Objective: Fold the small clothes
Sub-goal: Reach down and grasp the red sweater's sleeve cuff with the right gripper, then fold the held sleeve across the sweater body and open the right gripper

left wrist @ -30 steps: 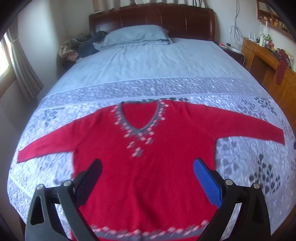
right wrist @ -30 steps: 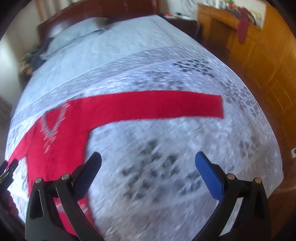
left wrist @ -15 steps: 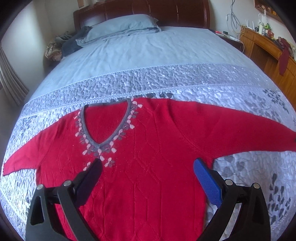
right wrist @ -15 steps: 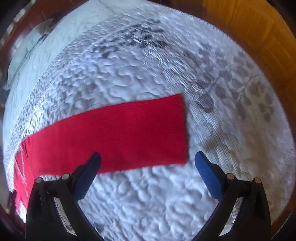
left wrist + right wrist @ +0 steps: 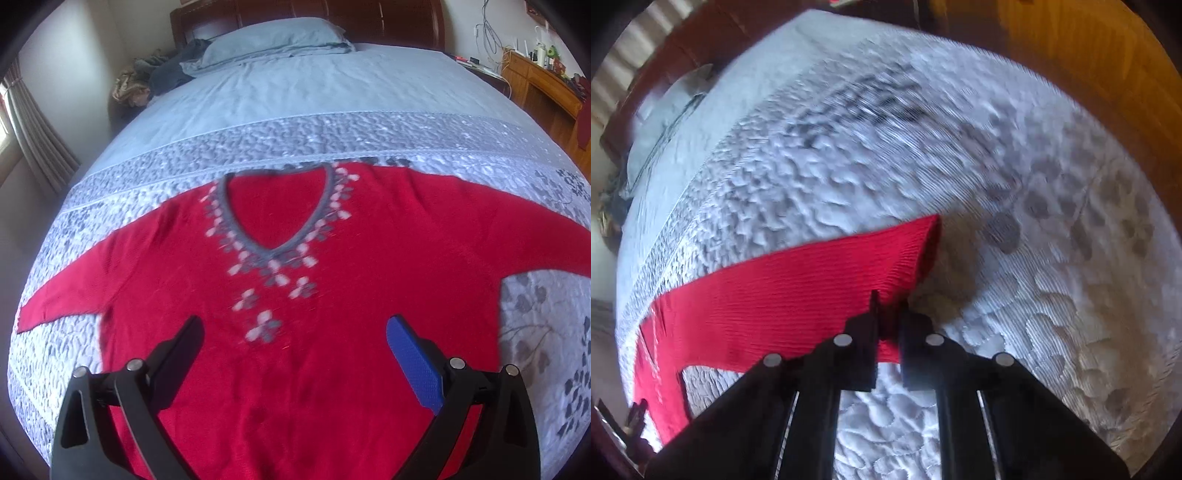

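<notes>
A red V-neck sweater [image 5: 295, 369] with grey and pink flower trim lies flat on the bed, both sleeves spread outward. My left gripper [image 5: 295, 332] hovers open above the sweater's chest, nothing between its fingers. In the right wrist view, my right gripper [image 5: 888, 306] is shut on the cuff end of the sweater's right sleeve [image 5: 794, 288], and the cuff edge is lifted and curled off the quilt. The sweater's body shows at the lower left of that view.
The bed carries a grey-white quilted cover [image 5: 332, 136] and a blue sheet with a pillow [image 5: 273, 40] at the headboard. Clothes are piled at the bed's far left [image 5: 155, 77]. A wooden cabinet [image 5: 546, 88] runs along the right side.
My right gripper closed on the sleeve cuff, which now lifts off the quilt. My left gripper sank lower and shifted back over the sweater's middle.
</notes>
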{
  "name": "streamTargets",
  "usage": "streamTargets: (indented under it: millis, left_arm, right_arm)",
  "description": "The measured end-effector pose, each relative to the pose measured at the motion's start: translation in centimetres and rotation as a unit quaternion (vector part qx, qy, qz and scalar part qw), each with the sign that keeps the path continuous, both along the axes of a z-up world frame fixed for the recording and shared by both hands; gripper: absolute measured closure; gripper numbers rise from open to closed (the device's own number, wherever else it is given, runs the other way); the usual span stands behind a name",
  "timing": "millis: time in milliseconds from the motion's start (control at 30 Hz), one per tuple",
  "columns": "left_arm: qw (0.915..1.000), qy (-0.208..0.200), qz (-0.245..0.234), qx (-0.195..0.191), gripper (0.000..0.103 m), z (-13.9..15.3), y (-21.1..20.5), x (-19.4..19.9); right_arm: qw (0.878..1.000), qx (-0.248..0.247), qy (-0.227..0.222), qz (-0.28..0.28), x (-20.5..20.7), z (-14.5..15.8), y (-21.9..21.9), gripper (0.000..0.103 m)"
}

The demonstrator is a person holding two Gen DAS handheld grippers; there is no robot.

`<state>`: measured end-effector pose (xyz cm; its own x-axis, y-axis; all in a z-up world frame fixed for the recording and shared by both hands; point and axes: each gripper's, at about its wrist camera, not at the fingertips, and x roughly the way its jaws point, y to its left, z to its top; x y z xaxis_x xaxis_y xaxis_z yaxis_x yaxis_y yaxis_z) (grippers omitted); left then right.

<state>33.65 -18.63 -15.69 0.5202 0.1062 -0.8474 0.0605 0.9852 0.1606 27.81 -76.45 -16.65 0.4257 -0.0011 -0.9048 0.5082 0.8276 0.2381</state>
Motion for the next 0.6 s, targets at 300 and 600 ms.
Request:
streamTargets:
  millis: [300, 600]
  left_arm:
    - [0.9991, 0.008, 0.042, -0.001, 0.004, 0.7, 7.2, -1.3]
    - [0.9981, 0.005, 0.061, -0.008, 0.004, 1.4, 12.5, -2.0]
  right_arm:
    - [0.991, -0.032, -0.004, 0.126, 5.6, 5.9, 14.4, 0.096]
    - [0.964, -0.033, 0.023, 0.264, 12.4, 4.6, 34.5, 0.096]
